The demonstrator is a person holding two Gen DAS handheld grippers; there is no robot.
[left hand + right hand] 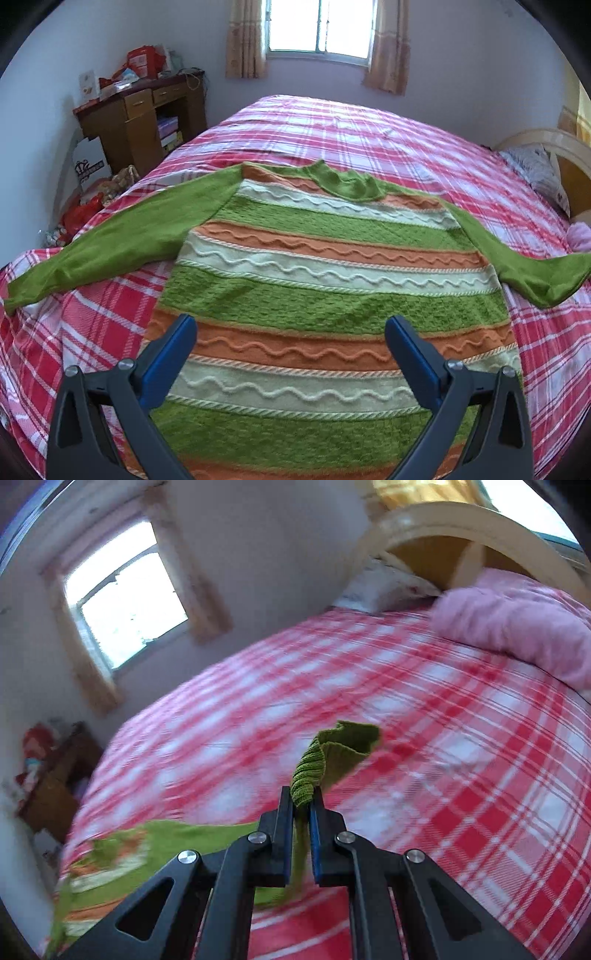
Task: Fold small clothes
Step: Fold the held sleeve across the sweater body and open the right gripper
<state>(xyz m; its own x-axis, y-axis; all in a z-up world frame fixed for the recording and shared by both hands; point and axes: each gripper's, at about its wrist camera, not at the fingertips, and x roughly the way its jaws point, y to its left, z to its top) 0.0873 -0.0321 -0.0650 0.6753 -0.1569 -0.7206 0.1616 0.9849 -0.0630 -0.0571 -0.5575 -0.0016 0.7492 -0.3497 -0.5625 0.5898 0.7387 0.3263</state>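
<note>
Sweater: green, orange and cream striped knit sweater [332,280] lies flat on the red-and-white plaid bed [369,136], sleeves spread.
Left gripper [291,336]: jaws wide apart, empty, above the hem.
Right gripper [303,805]: jaws clamped on the green ribbed sleeve cuff [332,753], seen only in the right wrist view.

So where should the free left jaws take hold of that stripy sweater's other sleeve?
Probably at the cuff end of the left sleeve, coming from the bed's outer side. It lies flat and stretched straight out from the sweater, so its tip is thin and easy to pinch.
</note>
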